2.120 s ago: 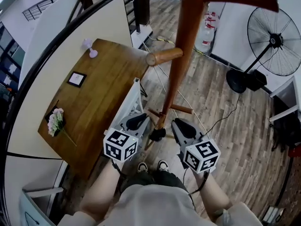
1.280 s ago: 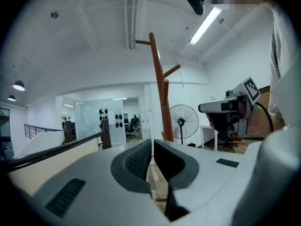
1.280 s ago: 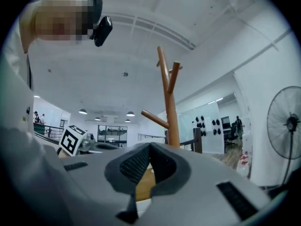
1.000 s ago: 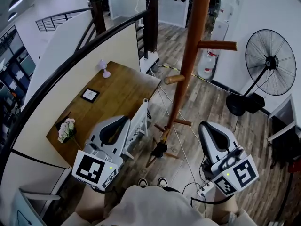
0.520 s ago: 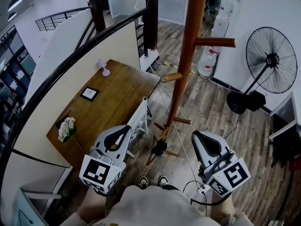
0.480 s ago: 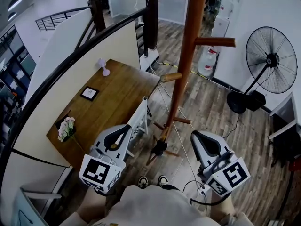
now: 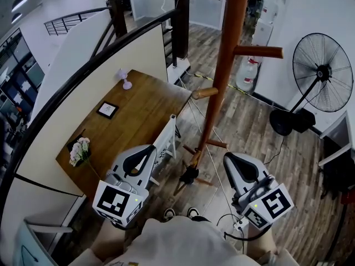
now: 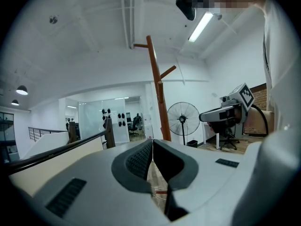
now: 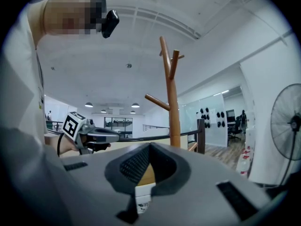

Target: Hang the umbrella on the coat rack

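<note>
The wooden coat rack (image 7: 222,65) stands straight ahead, with pegs (image 7: 258,52) sticking out to the right and left. It also rises in the left gripper view as the coat rack (image 8: 155,88) and in the right gripper view as the coat rack (image 9: 171,98). A small dark object (image 7: 189,174) lies at its foot; I cannot tell what it is. No umbrella shows plainly in any view. My left gripper (image 7: 147,148) is held low to the left of the pole, shut and empty. My right gripper (image 7: 230,157) is to the right, shut on nothing.
A wooden table (image 7: 138,121) on the left carries flowers (image 7: 79,150), a small frame (image 7: 107,110) and a pink ornament (image 7: 125,81). A white chair (image 7: 166,140) stands by it. A floor fan (image 7: 319,71) is at the right, and thin cables (image 7: 213,170) cross the floor.
Since two seconds ago the grippers have spread apart and dropped lower in view, and the camera has lifted. Over the last half second almost nothing moved.
</note>
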